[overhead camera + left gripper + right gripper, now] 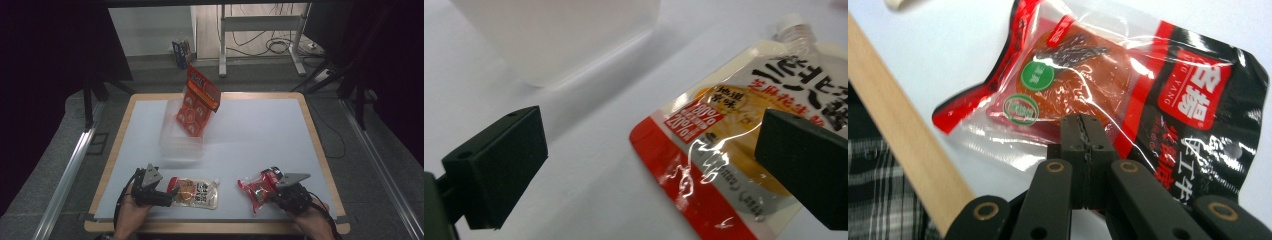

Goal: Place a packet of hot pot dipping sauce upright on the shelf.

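Sorting snacks into the bin: this reads as a pick step, with both hands at the near edge of the surface [260, 125], well short of the clear plastic bin [181, 137] that stands toward the far left of the surface.
Landmark: the clear plastic bin; an orange multi-pack [199, 102] already leans in it, upright and tilted against its far wall.
Right tongs [274, 192]: closed tight, jaws meeting, pinching the clear edge of the red snack packet [1128, 95], which sits near and to the right of the bin, well apart from it.
Left tongs [172, 192]: wide apart, nothing between the pads; one pad stands over the spouted pouch [744, 150], which lies flat just nearer than the bin.
Step in hand: my judgement is that the red snack packet is gripped and about to be lifted, while the spouted pouch waits to be taken.
Next move calls for: raising the packet clear of the surface, carrying it over the bin's near rim, then letting go; the thin film edge could slip.
Hard to make out: whether the packet is already off the surface; the bin's near wall, faint against white; the pouch's printed text; the bin's floor under the multi-pack.
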Motion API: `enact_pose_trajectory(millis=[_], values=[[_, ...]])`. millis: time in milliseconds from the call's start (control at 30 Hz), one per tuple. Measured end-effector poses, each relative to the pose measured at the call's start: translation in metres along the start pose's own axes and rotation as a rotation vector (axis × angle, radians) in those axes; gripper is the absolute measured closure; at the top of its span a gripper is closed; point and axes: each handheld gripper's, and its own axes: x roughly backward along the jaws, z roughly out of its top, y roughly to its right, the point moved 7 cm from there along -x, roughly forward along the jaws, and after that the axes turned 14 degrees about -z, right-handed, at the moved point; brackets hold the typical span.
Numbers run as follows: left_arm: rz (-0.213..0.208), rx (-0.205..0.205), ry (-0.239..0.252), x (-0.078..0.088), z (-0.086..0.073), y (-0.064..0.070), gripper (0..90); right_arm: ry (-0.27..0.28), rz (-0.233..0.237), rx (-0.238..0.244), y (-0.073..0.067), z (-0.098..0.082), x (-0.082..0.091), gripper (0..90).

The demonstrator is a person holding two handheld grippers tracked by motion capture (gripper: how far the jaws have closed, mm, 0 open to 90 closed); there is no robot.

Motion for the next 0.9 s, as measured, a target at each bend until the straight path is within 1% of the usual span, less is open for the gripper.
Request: enact_pose_trajectory(millis=[67,133,200,267,367,433,567,600,667,700,767,833,900], values=[[-0.019,0.003,0.004,-0.003,0.003,0.004,0.9,0.001,0.005,-0.008,-0.001,0.006,-0.004,88.7],[-0.035,-0.003,-0.004,-0.005,0.005,0.007,0.9,0.006,0.007,-0.006,-0.002,0.013,-0.009,88.7],[-0.055,-0.005,0.006,-0.008,0.009,0.011,1.0,0.006,0.007,-0.012,-0.003,0.019,-0.014,88.7],[-0.068,0.0,0.015,-0.01,0.014,0.015,1.9,0.006,0.003,-0.004,-0.006,0.024,-0.017,88.7],[-0.118,0.01,0.032,-0.017,0.023,0.025,4.5,0.004,0.005,0.001,-0.008,0.026,-0.018,88.7],[-0.152,0.001,0.039,-0.024,0.031,0.035,8.2,0.005,0.019,-0.008,-0.01,0.024,-0.016,88.4],[-0.221,-0.025,0.058,-0.036,0.047,0.054,23.6,0.036,0.024,-0.004,-0.009,0.024,-0.009,81.2],[-0.242,-0.039,0.056,-0.041,0.051,0.061,28.4,0.048,0.023,-0.007,-0.007,0.024,-0.007,79.5],[-0.26,-0.059,0.048,-0.049,0.057,0.068,37.3,0.063,0.007,-0.017,-0.001,0.023,-0.004,76.1],[-0.287,-0.066,0.044,-0.055,0.06,0.073,42.2,0.067,-0.003,-0.021,0.003,0.023,-0.003,74.3],[-0.315,-0.072,0.033,-0.063,0.064,0.081,52.0,0.071,-0.03,-0.031,0.01,0.02,-0.002,70.7],[-0.343,-0.08,0.029,-0.072,0.069,0.089,63.6,0.076,-0.064,-0.031,0.017,0.017,0.0,66.4],[-0.366,-0.086,0.026,-0.079,0.073,0.095,75.4,0.082,-0.075,-0.041,0.023,0.014,0.001,62.9]])
